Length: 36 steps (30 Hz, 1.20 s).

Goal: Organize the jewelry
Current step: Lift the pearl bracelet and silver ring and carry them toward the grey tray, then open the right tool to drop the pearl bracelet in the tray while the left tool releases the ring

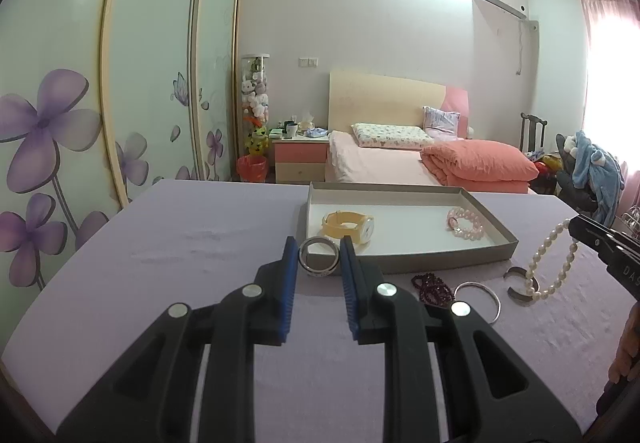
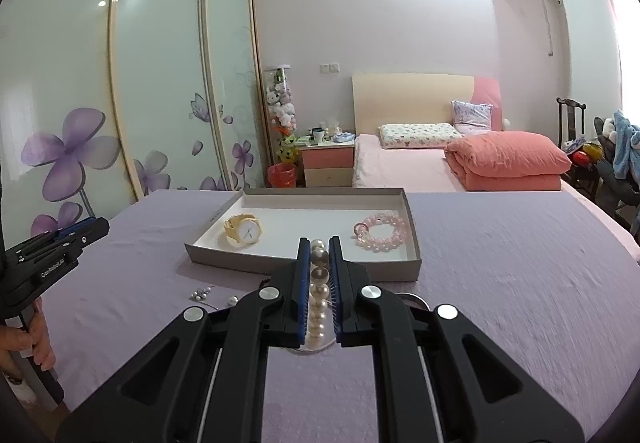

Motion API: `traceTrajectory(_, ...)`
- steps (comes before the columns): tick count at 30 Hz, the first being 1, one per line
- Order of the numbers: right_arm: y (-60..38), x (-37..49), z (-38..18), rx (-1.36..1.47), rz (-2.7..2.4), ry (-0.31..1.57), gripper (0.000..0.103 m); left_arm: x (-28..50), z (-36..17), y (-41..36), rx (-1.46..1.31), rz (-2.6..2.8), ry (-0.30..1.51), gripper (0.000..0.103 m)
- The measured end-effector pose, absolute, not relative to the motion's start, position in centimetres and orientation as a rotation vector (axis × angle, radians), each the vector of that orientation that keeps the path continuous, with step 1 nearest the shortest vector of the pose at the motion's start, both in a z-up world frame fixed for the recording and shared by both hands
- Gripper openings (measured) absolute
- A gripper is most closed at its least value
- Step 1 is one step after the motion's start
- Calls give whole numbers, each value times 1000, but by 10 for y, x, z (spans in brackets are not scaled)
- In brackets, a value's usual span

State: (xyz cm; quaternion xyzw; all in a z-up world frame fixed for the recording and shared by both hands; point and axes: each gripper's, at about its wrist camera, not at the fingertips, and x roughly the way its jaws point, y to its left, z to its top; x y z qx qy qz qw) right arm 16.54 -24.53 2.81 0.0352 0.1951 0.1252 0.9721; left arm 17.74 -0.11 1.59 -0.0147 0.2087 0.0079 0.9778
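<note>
My left gripper [image 1: 319,257] is shut on a silver bangle [image 1: 319,262], held above the lilac table in front of the grey tray [image 1: 440,259]. My right gripper [image 2: 319,255] is shut on a white pearl necklace [image 2: 318,295], which hangs from it in the left wrist view [image 1: 554,263]. The tray [image 2: 304,265] holds a yellow watch [image 2: 243,230] and a pink bead bracelet [image 2: 380,232]; both also show in the left wrist view, the watch [image 1: 350,228] and the bracelet [image 1: 466,224].
On the table in front of the tray lie a dark red bead bracelet [image 1: 434,285], a thin silver bangle [image 1: 480,297] and an open silver cuff [image 1: 518,285]. Small pearl earrings [image 2: 202,294] lie at the left. A bed [image 2: 460,163] stands behind.
</note>
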Motion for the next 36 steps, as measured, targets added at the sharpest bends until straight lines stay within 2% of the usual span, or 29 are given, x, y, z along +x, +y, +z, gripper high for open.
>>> traceTrajectory(20,-243,175,38,40,229,356,10,179,22,-6,-27,10,392,22)
traceTrajectory(36,-234,223,54,-17,210,299,10,230,34,-18,0,-19,333,22)
